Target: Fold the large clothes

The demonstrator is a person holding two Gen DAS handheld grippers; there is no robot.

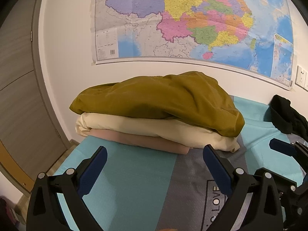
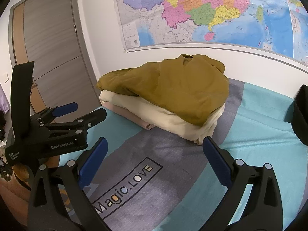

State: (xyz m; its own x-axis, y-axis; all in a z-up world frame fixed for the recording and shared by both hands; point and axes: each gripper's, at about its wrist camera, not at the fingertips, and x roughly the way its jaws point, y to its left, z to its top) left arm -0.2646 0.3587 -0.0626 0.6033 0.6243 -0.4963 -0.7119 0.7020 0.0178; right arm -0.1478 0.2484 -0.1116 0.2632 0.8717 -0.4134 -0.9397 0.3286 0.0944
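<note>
A: Where do the folded clothes sit?

B: A stack of three lies on the bed cover [image 2: 259, 127] by the wall, under the wall map [image 1: 192, 19]; the mustard garment [image 1: 157, 100] is on top, loosely bunched and overhanging; below it comes the cream garment [image 1: 134, 125]; the pink garment [image 1: 146, 141] is at the bottom, flat against the cover.

A: And the grippers?

B: The left gripper [image 1: 155, 161] stands wide apart, its blue-padded fingers [image 1: 94, 169] empty, pointing at the stack from the near side, near but apart from it; the right gripper [image 2: 154, 154] is likewise spread wide with nothing between its pads; it hovers over the grey stripe of the cover, above the printed "Magic.LOVE" label [image 2: 125, 186].

A: Do they appear in each other's view?

B: Yes; in the right wrist view the left one shows at the left edge, tilted, its fingers parted; the left wrist view catches part of the right one at its right edge.

A: Anything else on the bed?

B: A black garment [image 1: 284, 115] lies crumpled at the right, well apart from the stack; a grey door [image 2: 52, 44] stands to the left of the bed.
</note>
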